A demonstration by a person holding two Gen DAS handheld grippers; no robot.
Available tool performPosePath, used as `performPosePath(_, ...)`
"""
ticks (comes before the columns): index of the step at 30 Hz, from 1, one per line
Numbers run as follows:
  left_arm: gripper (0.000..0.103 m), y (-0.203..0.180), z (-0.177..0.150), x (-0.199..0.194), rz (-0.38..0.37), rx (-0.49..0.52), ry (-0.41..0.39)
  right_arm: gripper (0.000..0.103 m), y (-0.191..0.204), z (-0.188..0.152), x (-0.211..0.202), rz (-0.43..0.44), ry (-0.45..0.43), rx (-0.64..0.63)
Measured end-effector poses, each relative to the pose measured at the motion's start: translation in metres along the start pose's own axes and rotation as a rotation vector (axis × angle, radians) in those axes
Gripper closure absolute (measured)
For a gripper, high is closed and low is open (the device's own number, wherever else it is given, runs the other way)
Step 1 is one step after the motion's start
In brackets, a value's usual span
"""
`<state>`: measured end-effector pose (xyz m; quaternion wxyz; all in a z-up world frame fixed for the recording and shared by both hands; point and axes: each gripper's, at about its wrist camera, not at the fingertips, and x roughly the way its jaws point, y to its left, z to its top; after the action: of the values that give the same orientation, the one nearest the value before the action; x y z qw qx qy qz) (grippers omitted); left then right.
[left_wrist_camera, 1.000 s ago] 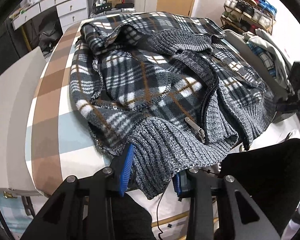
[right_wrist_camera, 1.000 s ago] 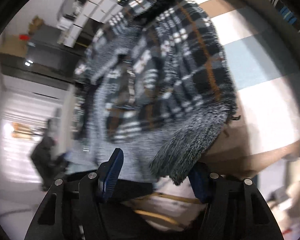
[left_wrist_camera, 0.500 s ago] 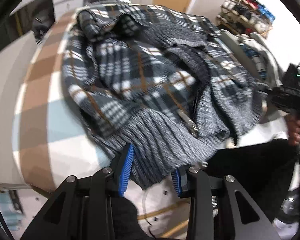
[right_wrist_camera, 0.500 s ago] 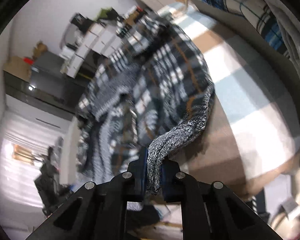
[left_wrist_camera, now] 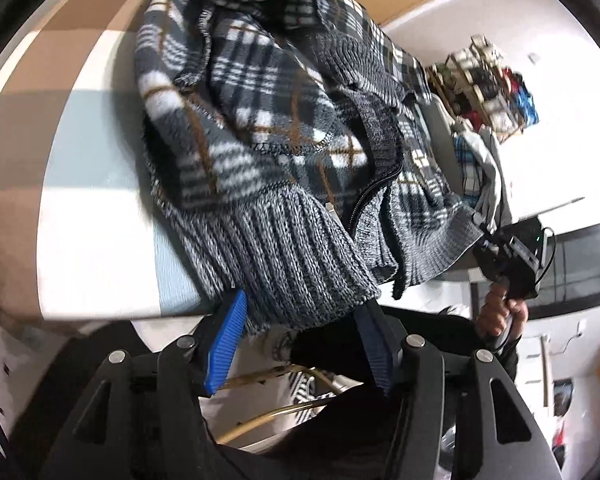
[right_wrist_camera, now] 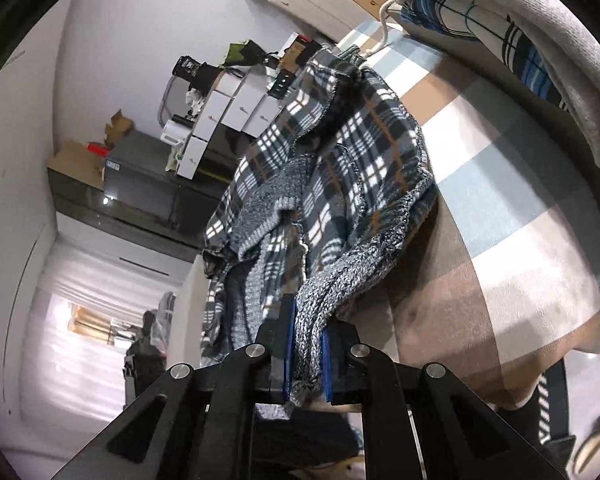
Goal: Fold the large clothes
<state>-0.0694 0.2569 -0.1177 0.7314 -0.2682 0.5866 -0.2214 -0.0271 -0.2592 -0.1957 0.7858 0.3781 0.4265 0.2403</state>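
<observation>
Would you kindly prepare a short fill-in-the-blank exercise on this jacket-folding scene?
1. The right gripper is shut on the jacket's ribbed ____.
2. The left gripper's pads are coloured ____.
3. The jacket lies on a bed with a ____ cover.
4. The jacket's front fastens with a ____.

Missing words: hem; blue; checked; zip

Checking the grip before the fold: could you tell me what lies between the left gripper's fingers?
The jacket's ribbed knit hem hangs between the left gripper's opening jaws, in the left wrist view.
</observation>
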Motion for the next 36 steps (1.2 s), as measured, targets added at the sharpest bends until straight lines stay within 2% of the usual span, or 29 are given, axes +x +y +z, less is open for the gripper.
performPosePath(3, 0.050, 0.005, -0.015, -0.004, 0.015, -0.027, -0.015, 0.092, 0.004, -0.001, 0.002, -0.007, 0.007, -0.024)
performPosePath(7, 0.050, 0.012, -0.026, -0.005, 0.097, -0.078, -0.048, 0.092, 0.006, -0.001, 0.004, -0.005, 0.012, -0.032)
performPosePath(9, 0.050, 0.014, -0.026, -0.012, 0.129, -0.107, -0.110, 0.092, 0.005, -0.001, 0.003, -0.003, 0.013, -0.030)
performPosePath(11, 0.050, 0.018, -0.026, -0.019, 0.126, -0.131, -0.160, 0.092, 0.005, -0.001, 0.003, -0.005, 0.011, -0.031)
performPosePath(13, 0.037, 0.026, -0.025, -0.021, 0.090, -0.161, -0.169, 0.092, 0.005, -0.001, 0.002, 0.001, 0.010, -0.030)
performPosePath(17, 0.036, 0.033, -0.021, -0.014, -0.022, -0.209, -0.161, 0.092, 0.005, -0.002, 0.002, 0.004, 0.011, -0.029)
performPosePath(22, 0.036, 0.038, -0.022, 0.008, -0.200, -0.302, -0.150, 0.092, 0.005, -0.002, 0.001, 0.006, 0.011, -0.028)
performPosePath(24, 0.036, 0.040, -0.024, 0.011, -0.233, -0.332, -0.160, 0.092, 0.005, -0.002, 0.001, 0.006, 0.011, -0.027)
performPosePath(26, 0.035, 0.036, -0.025, 0.005, -0.252, -0.307, -0.213, 0.092, 0.005, -0.002, 0.001, 0.002, 0.011, -0.029)
performPosePath(31, 0.035, 0.034, -0.030, -0.005, -0.297, -0.286, -0.265, 0.091, 0.005, -0.003, -0.001, 0.005, 0.010, -0.025)
performPosePath(34, 0.035, 0.031, -0.032, -0.022, -0.308, -0.247, -0.372, 0.091, 0.007, -0.005, 0.000, 0.002, 0.012, -0.024)
performPosePath(36, 0.035, 0.033, -0.031, -0.027, -0.354, -0.237, -0.412, 0.091, 0.007, -0.005, 0.000, 0.000, 0.013, -0.027)
